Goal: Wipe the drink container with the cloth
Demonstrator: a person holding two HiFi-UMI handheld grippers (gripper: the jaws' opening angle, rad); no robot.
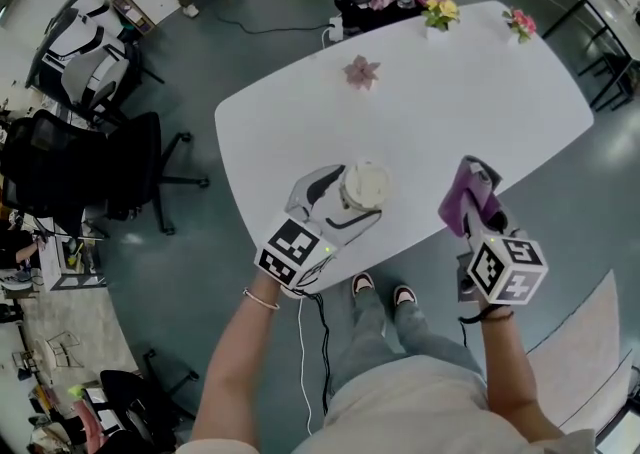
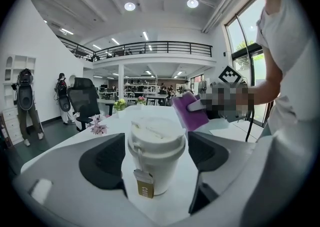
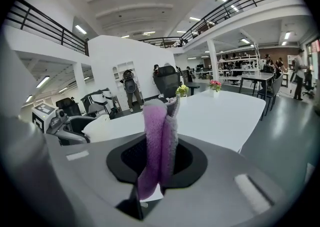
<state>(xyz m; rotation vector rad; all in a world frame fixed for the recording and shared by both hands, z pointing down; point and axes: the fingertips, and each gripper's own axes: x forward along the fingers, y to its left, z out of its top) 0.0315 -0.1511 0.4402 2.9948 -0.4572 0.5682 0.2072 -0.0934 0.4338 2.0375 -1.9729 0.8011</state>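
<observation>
Left tongs (image 1: 352, 197): jaws spread wide, nothing gripped. The drink container (image 2: 156, 143) stands upright between them with a visible gap on both sides, so the pads aren't pressing on it. It's a white paper cup with a white lid (image 2: 156, 130) on. A small brown tag (image 2: 144, 187) hangs down its front on a string.

The cup sits on the white table (image 1: 450, 112), near the edge closest to me.

Right tongs (image 3: 160, 158): clamped on the purple cloth (image 3: 161, 131). The cloth is folded and pinched between the pads. Most of it sticks up past the jaw tips, with a short end hanging below.

In the head view the right tongs are off to the right of the cup, over the table edge, and the cloth is clear of the cup with no contact. In the left gripper view the cloth shows behind and to the right of the lid.

Elsewhere on the table there's a pink paper flower (image 1: 361, 71) mid-table, well apart from the cup, and two small flower pots (image 1: 440, 12) (image 1: 520, 22) at the far edge.
</observation>
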